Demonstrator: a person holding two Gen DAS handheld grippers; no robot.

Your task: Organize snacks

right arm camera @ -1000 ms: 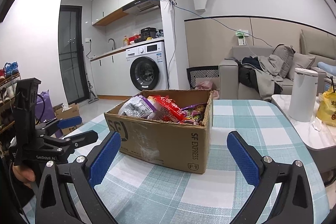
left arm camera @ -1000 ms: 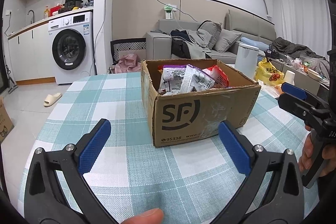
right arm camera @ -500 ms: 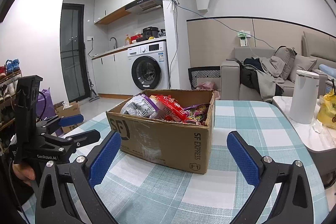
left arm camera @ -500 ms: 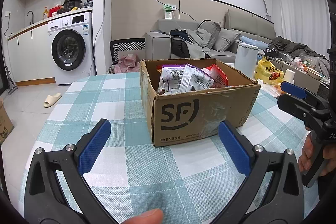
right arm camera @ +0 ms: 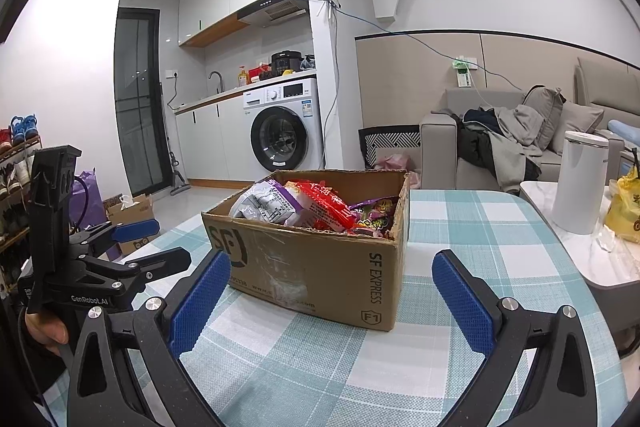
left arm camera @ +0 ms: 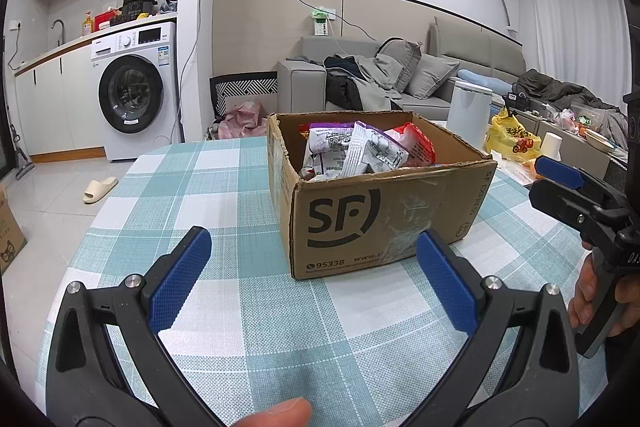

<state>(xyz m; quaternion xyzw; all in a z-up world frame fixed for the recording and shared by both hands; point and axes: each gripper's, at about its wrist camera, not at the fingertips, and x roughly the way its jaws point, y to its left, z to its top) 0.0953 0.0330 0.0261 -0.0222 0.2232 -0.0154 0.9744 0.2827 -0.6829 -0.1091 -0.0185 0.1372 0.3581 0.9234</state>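
An open brown cardboard box [left arm camera: 380,223] marked SF stands on the checked tablecloth [left arm camera: 224,195]. Several snack packets [left arm camera: 352,151] fill it: white-and-purple ones and a red one [right arm camera: 324,205]. My left gripper [left arm camera: 314,279] is open, low over the cloth just short of the box's front face, nothing between its blue pads [left arm camera: 178,285]. My right gripper [right arm camera: 330,301] is also open and empty, facing the box [right arm camera: 320,267] at its right front corner. Each gripper shows in the other's view: the right gripper [left arm camera: 560,179] at the right edge, the left gripper [right arm camera: 136,239] at the left.
A white bin [right arm camera: 580,183] and a yellow bag [right arm camera: 624,207] stand on a side table right of the checked table. A washing machine [left arm camera: 132,91], a grey sofa [left arm camera: 400,79] and small cardboard boxes on the floor [right arm camera: 132,215] lie beyond. A slipper [left arm camera: 100,189] lies on the tiles.
Both grippers have shifted slightly, so the box sits a little further right in the left view and higher in the right view. Both stay open.
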